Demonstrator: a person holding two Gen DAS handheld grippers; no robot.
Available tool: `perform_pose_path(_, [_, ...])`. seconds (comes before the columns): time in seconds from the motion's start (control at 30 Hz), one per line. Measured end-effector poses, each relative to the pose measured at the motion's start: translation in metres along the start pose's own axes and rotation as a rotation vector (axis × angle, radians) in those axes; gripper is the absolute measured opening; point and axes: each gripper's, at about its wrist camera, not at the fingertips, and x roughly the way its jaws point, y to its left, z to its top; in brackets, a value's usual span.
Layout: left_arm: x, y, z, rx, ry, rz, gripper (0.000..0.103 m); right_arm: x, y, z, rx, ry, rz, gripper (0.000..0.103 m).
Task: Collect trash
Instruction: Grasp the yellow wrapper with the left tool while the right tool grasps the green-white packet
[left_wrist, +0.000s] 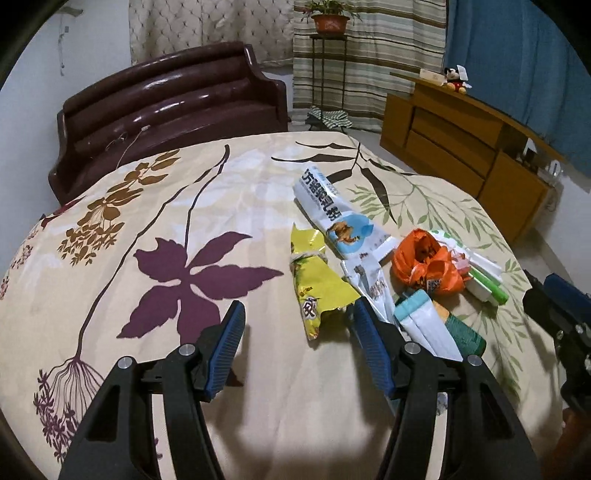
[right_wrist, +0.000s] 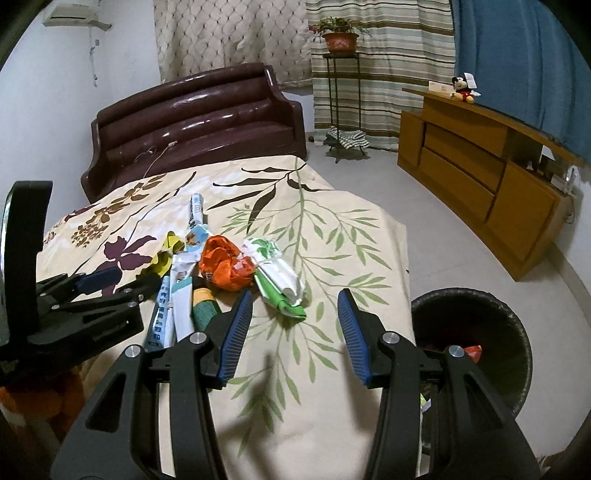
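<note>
Trash lies in a pile on the floral bedspread. A yellow snack wrapper lies just ahead of my open left gripper. Beyond it are a white and blue milk-powder bag, a crumpled orange bag and white-green packets. My right gripper is open and empty, just short of the green-white wrapper and the orange bag. A black bin holding some trash stands on the floor at the right.
A dark brown headboard closes the far end of the bed. A wooden cabinet with a Mickey toy stands at the right wall. A plant stand is by the curtains. Tiled floor lies between bed and cabinet.
</note>
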Motion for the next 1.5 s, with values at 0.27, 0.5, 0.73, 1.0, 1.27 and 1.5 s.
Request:
perform_pose_path(0.27, [-0.007,0.009,0.004,-0.021,-0.031,0.012,0.060,0.002,0.003,0.001,-0.001,0.002,0.003,0.047])
perform_pose_path(0.5, [-0.017,0.024,0.008,-0.073,-0.030,0.021,0.060,0.002,0.007,0.004,0.001,-0.003,0.004,0.047])
perform_pose_path(0.73, [-0.012,0.014,0.024,-0.050,-0.029,-0.011,0.060,0.006,-0.003,0.016,0.007,-0.019,-0.007,0.047])
perform_pose_path(1.0, [0.028,0.018,0.035,-0.056,0.065,-0.024,0.060,0.020,-0.015,0.032,0.015,-0.021,-0.012,0.047])
perform_pose_path(1.27, [0.040,0.019,0.034,-0.039,0.096,-0.048,0.043,0.032,-0.014,0.032,0.014,0.001,0.003,0.047])
perform_pose_path(1.5, [0.035,0.026,0.030,-0.044,0.086,-0.084,0.025,0.035,-0.008,0.026,0.005,0.021,0.007,0.047])
